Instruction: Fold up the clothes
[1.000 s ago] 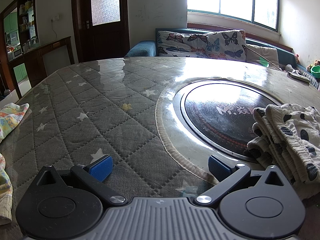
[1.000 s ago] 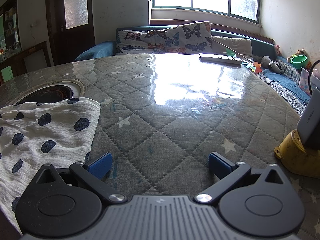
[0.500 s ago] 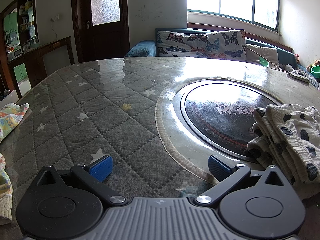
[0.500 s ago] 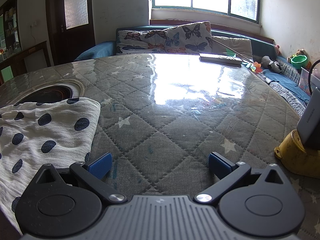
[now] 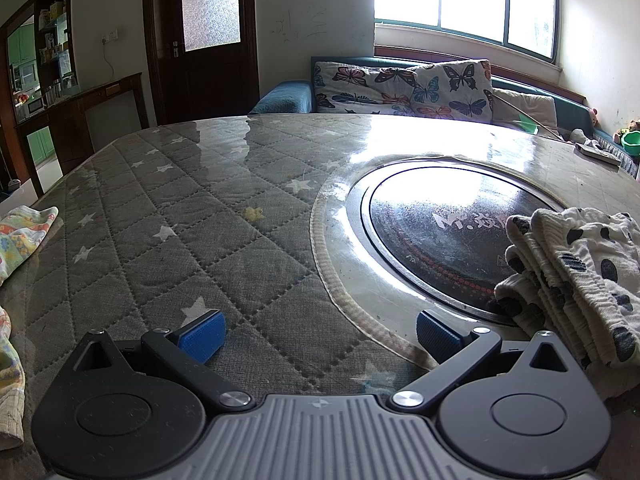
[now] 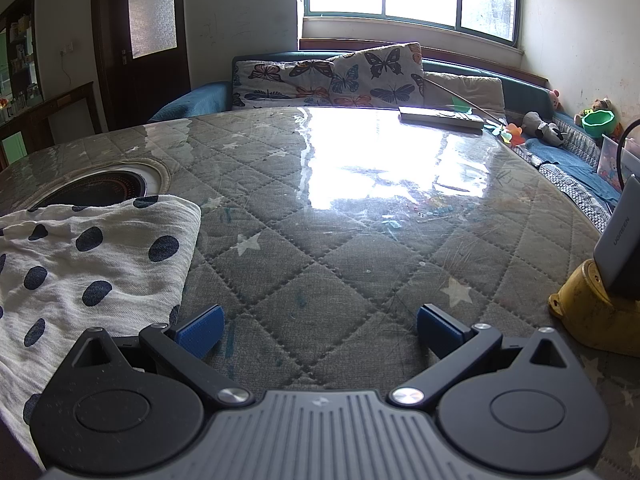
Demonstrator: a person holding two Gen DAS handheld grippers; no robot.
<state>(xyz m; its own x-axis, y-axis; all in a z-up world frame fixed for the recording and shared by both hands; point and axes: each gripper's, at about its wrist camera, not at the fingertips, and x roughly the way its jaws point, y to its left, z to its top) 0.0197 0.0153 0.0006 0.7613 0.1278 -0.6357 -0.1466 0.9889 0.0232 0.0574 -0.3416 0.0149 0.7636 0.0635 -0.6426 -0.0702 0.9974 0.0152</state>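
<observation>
A white garment with dark polka dots [image 5: 576,276] lies folded in layers at the right of the left wrist view, partly over the round black hotplate [image 5: 448,236]. It also shows in the right wrist view [image 6: 80,272], flat at the left. My left gripper [image 5: 318,334] is open and empty, low over the table, left of the garment. My right gripper [image 6: 318,332] is open and empty, just right of the garment's edge; its left pad [image 6: 202,330] is close beside the cloth.
The table [image 6: 340,240] has a grey quilted star cover under glossy film. Colourful patterned cloth [image 5: 22,236] lies at the left edge. A yellow stand with a grey device [image 6: 600,300] is at the right. A remote [image 6: 440,118] lies at the far edge, a sofa behind.
</observation>
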